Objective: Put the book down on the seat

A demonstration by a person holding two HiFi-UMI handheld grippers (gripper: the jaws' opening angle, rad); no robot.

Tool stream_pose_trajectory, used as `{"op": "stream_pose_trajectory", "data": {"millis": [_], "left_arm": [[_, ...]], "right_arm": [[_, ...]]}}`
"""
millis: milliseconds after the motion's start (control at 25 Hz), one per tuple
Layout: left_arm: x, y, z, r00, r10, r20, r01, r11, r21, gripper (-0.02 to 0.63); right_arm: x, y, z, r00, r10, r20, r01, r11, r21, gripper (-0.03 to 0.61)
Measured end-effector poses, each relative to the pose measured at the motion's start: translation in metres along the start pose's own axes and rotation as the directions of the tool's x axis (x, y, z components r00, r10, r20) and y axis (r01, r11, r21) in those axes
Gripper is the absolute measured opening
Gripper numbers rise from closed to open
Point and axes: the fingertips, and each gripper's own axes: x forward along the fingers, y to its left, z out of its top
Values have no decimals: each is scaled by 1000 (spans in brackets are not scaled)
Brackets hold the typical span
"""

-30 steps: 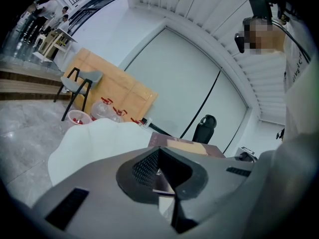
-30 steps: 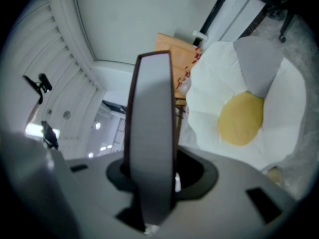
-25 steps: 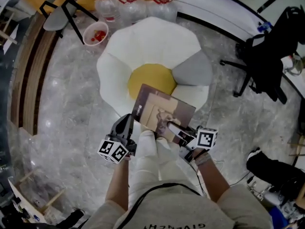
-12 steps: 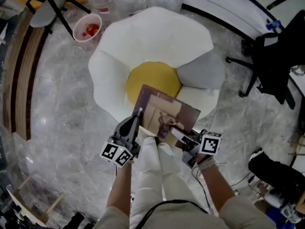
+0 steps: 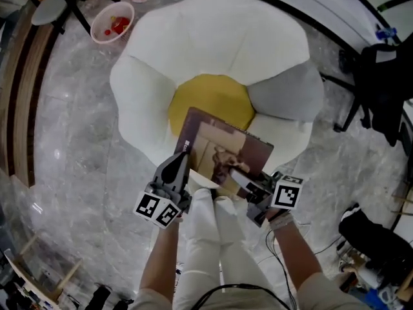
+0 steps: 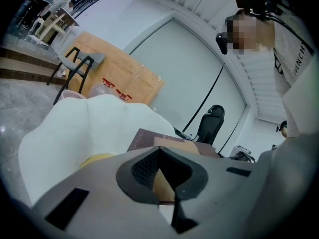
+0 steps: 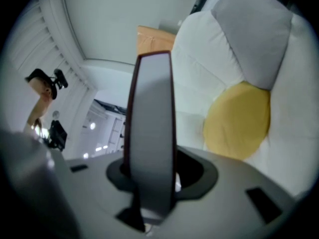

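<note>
Head view, centre: the stiff, likely light book (image 5: 226, 146) is clamped at its near corners by the left hand-held gripper (image 5: 181, 161) and the right hand-held gripper (image 5: 234, 173).

The seat (image 5: 213, 50) is viewed steeply from overhead. It and the book (image 5: 222, 150) are seen again, close and low, in both gripper views.

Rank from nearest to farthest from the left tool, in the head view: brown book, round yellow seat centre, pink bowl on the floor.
1. Brown book, in the left tool grip.
2. Round yellow seat centre, just beyond.
3. Pink bowl, far upper left.
</note>
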Motion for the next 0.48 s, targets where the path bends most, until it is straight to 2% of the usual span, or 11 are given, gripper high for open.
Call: {"op": "stream_pose_trajectory", "data": {"millis": [200, 480], "left_arm": [[5, 17, -28, 1000, 4, -22, -4, 1000, -15, 21], [24, 36, -46, 999, -6, -41, 5, 1000, -24, 21]], "right_arm": [[10, -19, -3, 1000, 1, 9, -1, 1000, 8, 153], [20, -54, 0, 1000, -15, -1, 15, 1000, 8, 153]]}}
